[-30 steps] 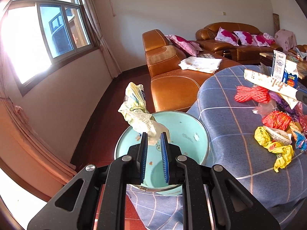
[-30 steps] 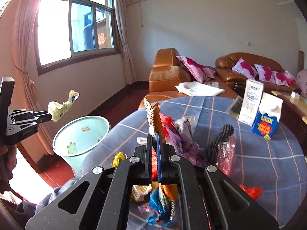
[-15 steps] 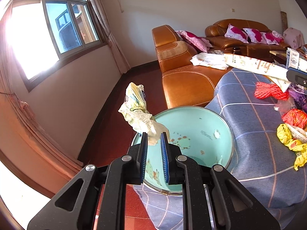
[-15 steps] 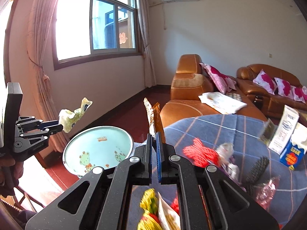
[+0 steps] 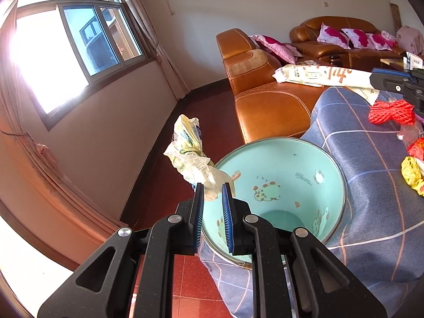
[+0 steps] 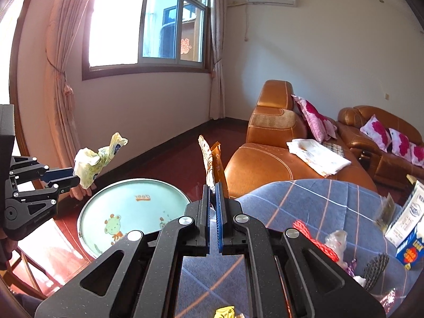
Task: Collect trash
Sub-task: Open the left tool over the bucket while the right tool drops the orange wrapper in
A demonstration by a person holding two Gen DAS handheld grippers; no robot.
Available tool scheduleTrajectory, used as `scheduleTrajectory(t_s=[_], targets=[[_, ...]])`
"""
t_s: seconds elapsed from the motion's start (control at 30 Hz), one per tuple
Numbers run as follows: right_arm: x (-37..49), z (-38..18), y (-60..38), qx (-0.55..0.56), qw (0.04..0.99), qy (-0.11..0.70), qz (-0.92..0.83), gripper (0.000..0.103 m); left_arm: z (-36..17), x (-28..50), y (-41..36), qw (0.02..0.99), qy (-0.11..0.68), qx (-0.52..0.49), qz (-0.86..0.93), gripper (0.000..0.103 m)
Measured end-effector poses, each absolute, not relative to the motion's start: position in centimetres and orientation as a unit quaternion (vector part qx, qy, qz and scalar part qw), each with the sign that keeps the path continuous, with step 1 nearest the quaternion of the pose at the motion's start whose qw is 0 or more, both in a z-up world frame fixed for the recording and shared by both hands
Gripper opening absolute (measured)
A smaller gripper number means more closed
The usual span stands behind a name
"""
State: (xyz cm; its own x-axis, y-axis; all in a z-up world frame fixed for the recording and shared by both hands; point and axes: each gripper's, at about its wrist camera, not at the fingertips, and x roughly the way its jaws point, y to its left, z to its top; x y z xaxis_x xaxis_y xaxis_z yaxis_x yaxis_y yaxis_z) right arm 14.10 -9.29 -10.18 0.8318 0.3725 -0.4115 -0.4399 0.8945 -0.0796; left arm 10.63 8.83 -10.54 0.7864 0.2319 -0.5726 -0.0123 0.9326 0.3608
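My left gripper (image 5: 213, 188) is shut on a crumpled yellow-white plastic bag (image 5: 190, 151) and holds it just over the near rim of the turquoise bin (image 5: 275, 182); the same bag (image 6: 98, 160) and gripper (image 6: 73, 180) show at the left of the right wrist view, above the bin (image 6: 127, 212). My right gripper (image 6: 212, 188) is shut on a long flat snack wrapper (image 6: 210, 160), held upright beside the bin; it also shows in the left wrist view as a white printed strip (image 5: 323, 75). More wrappers lie on the blue checked tablecloth (image 5: 371, 175).
An orange leather sofa (image 6: 278, 153) stands behind the bin and table. On the table are a red net (image 5: 391, 111), yellow wrappers (image 5: 412, 175), milk cartons (image 6: 408, 228) and a black mesh piece (image 6: 376, 266). Red tiled floor surrounds the bin; window and curtains are at the left.
Both grippers have moved left toward the bin with their loads. The bin now looks larger and nearer in both views, and the right gripper's wrapper has left the table's centre.
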Motion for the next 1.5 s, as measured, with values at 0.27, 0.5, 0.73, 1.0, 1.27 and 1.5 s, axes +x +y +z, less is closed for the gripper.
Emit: scheduleTrajectory(t_s=[0.27, 0.5, 0.73, 1.0, 1.27, 1.5], targets=[[14.8, -10.7, -7.8, -0.113, 0.946, 0.203, 0.226, 0.004, -11.1, 11.1, 8.7, 0.926, 0.327, 0.18, 0.064, 0.014], [15.1, -11.1, -6.6, -0.128, 0.939, 0.212, 0.24, 0.004, -11.5, 11.2, 9.0, 0.923, 0.334, 0.18, 0.061, 0.014], [15.0, -11.4, -5.5, -0.142, 0.932, 0.217, 0.255, 0.004, -11.4, 11.2, 9.0, 0.923, 0.337, 0.179, 0.053, 0.014], [14.7, -11.6, -4.9, -0.151, 0.926, 0.221, 0.267, 0.005, -11.4, 11.1, 8.9, 0.923, 0.338, 0.178, 0.043, 0.014], [14.4, -11.9, -4.3, -0.161, 0.923, 0.222, 0.271, 0.005, -11.8, 10.4, 7.5, 0.92, 0.343, 0.188, 0.02, 0.014], [14.4, -11.7, -4.6, -0.162, 0.922, 0.221, 0.273, 0.005, -12.0, 10.1, 6.9, 0.919, 0.346, 0.19, 0.013, 0.015]])
